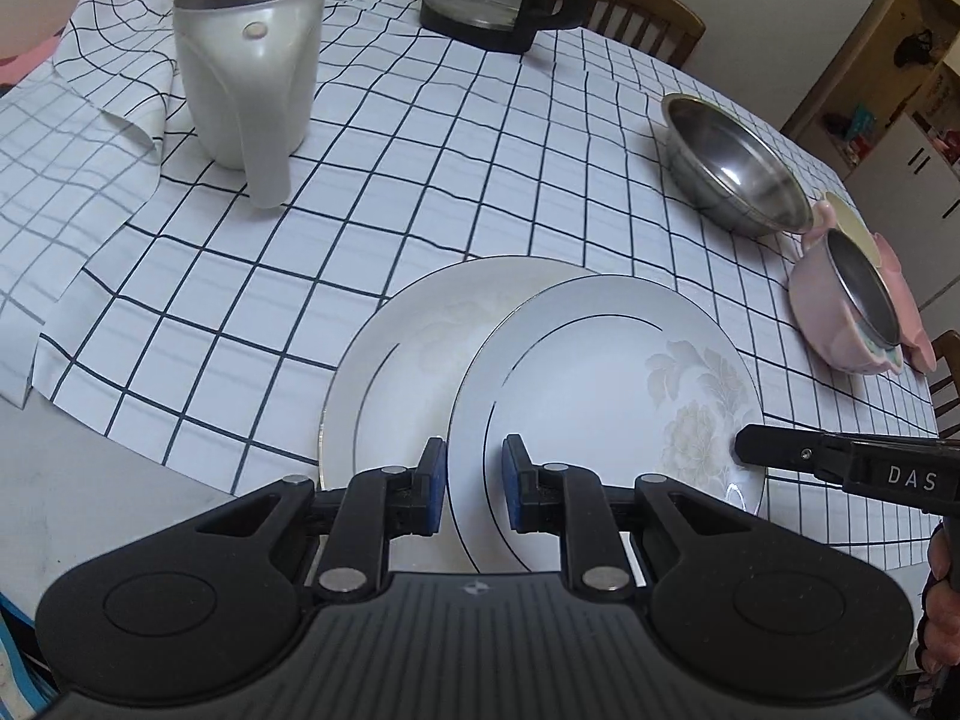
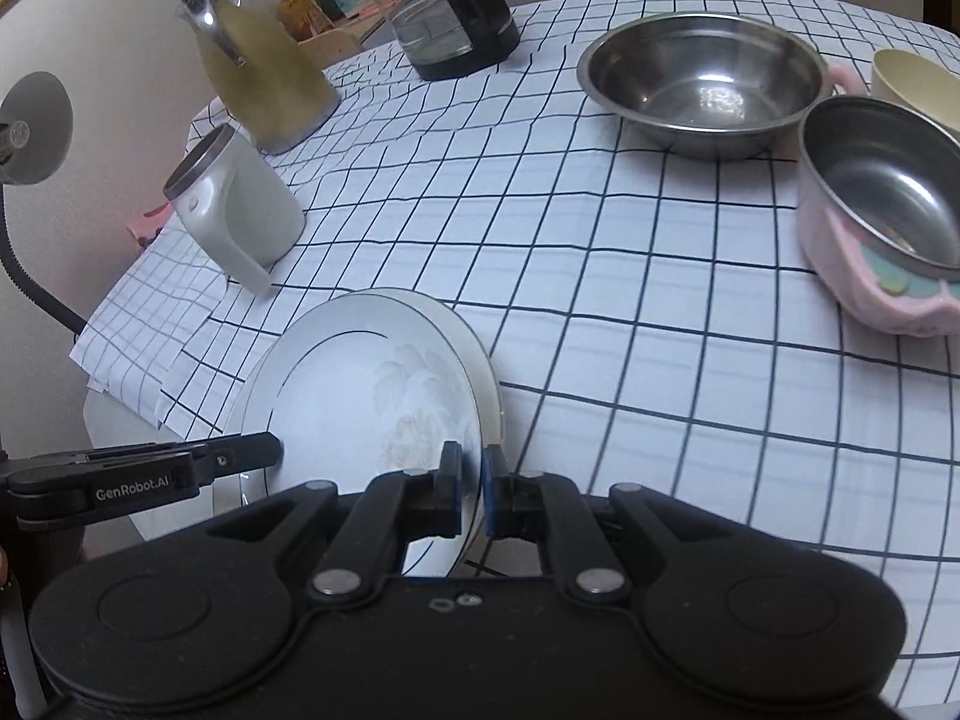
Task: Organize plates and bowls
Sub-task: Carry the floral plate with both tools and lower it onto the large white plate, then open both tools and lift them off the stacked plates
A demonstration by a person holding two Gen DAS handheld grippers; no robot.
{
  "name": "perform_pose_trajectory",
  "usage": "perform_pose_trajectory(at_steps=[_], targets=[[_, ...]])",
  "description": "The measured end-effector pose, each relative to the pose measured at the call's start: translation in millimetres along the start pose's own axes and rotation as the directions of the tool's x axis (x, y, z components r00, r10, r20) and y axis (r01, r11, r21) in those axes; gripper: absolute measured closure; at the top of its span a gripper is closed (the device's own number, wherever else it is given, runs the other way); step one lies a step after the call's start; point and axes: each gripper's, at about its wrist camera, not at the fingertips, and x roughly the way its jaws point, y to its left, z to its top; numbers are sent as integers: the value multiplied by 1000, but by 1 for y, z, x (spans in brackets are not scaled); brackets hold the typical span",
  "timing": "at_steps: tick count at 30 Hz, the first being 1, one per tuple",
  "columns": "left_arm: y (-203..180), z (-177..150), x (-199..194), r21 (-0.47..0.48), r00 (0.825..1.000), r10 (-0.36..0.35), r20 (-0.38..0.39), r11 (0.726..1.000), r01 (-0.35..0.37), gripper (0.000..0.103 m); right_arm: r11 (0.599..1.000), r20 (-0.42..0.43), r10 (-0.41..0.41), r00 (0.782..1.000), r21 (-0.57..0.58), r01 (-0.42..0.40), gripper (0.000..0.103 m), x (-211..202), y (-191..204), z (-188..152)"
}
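Both the left gripper and right gripper pinch the rim of the upper plate of two, lifted above the lower plate. Two steel-lined bowls sit far right; only the right view shows a lamp.

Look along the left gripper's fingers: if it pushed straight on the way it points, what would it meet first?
The left gripper already straddles the near rim of the top plate, held by both grippers; further on, probably the lower plate beneath it, though depth is unclear.
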Motion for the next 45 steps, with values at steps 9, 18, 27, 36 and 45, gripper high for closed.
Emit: perform_pose_trajectory(at_steps=[9, 18, 27, 36, 45], targets=[[7, 1, 9, 20, 1000, 12, -21, 1000, -12, 85, 1000, -36, -14, 999, 18, 14, 95, 19, 6, -1], [12, 5, 15, 25, 999, 24, -41, 999, -23, 85, 999, -55, -12, 998, 29, 14, 95, 29, 8, 0], [19, 6, 15, 38, 998, 14, -58, 999, -12, 85, 999, -67, -12, 998, 45, 15, 95, 35, 10, 0], [26, 8, -4, 73, 999, 18, -35, 997, -16, 85, 999, -73, -13, 997, 37, 16, 95, 40, 12, 0], [13, 4, -20, 100, 1000, 10, 29, 995, -13, 85, 997, -45, -59, 997, -47, 57, 86, 33, 23, 0]])
